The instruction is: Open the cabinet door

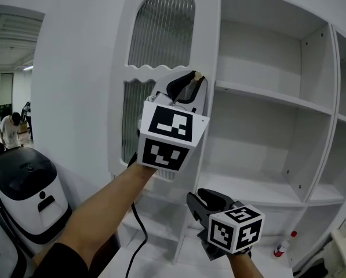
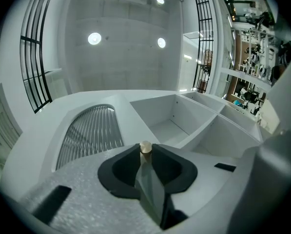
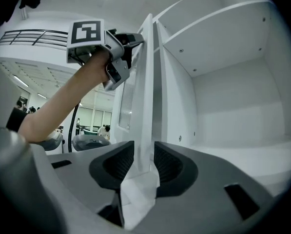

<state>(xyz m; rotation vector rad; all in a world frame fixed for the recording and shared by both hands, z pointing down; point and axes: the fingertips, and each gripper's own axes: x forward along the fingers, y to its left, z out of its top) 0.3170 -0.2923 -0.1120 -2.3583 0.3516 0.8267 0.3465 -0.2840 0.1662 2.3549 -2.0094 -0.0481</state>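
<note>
**Door position.** In the head view the door (image 1: pixel 161 71) occupied the cabinet (image 1: pixel 265 57) front at 11 o'clock, with open shelves (image 1: pixel 259 94) at 3 o'clock of it. In the right gripper view a narrow dark gap ran between the door's free edge and the cabinet upright. From this the door was judged ajar and not fully swung out.

**Left gripper.** The left gripper (image 1: pixel 190 81) pointed upward, its jaws closed on the knob (image 2: pixel 145 147), which protruded at their tips. The knob sat at the door's free edge, where a pull has the longest lever arm. This grip was judged to be the one drawing the door out.

**Right gripper.** The right gripper (image 3: pixel 143 162) was at 6 o'clock of the left one and pointed level. Its jaws stood apart, one on each side of the door's free edge. The edge passed between the pads, and no firm clamping was visible. This placement was judged to be a second hold lower on the door, letting it be guided outward without twisting the knob.

**Remaining step.** The door remained to be swung wider.
</note>
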